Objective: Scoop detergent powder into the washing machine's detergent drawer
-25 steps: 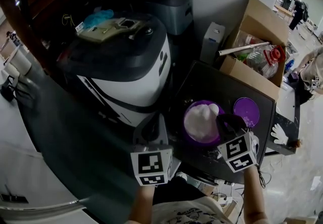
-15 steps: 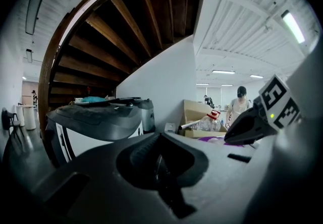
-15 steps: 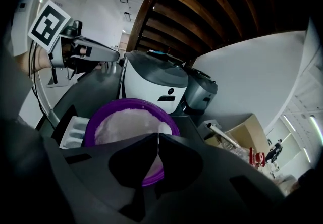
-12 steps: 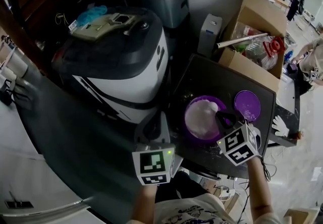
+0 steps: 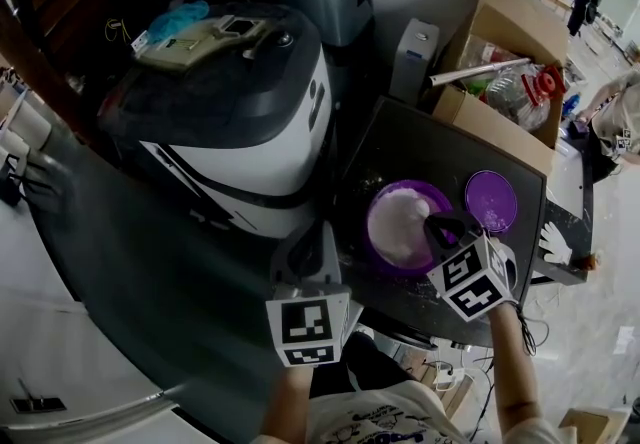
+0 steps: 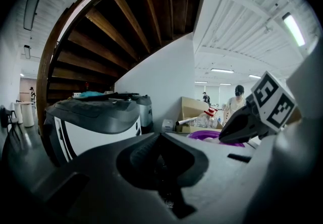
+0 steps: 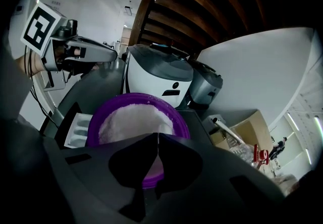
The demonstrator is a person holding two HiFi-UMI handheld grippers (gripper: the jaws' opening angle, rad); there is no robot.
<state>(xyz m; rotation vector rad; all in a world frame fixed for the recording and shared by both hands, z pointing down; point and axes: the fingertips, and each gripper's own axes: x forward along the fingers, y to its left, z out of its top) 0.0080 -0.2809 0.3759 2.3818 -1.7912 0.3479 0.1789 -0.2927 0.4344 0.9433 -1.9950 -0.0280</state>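
The left gripper (image 5: 312, 250) and the right gripper (image 5: 446, 228) are moulded in dark grey plastic, each with two broad jaws that taper to a narrow tip. Each is topped by a white block printed with black square markers: the left cube (image 5: 305, 327) and the right cube (image 5: 470, 278). A light short-sleeved shirt (image 5: 385, 422) with a dark line print is worn.

Cardboard box (image 5: 492, 138); wooden staircase (image 6: 126, 21) overhead.
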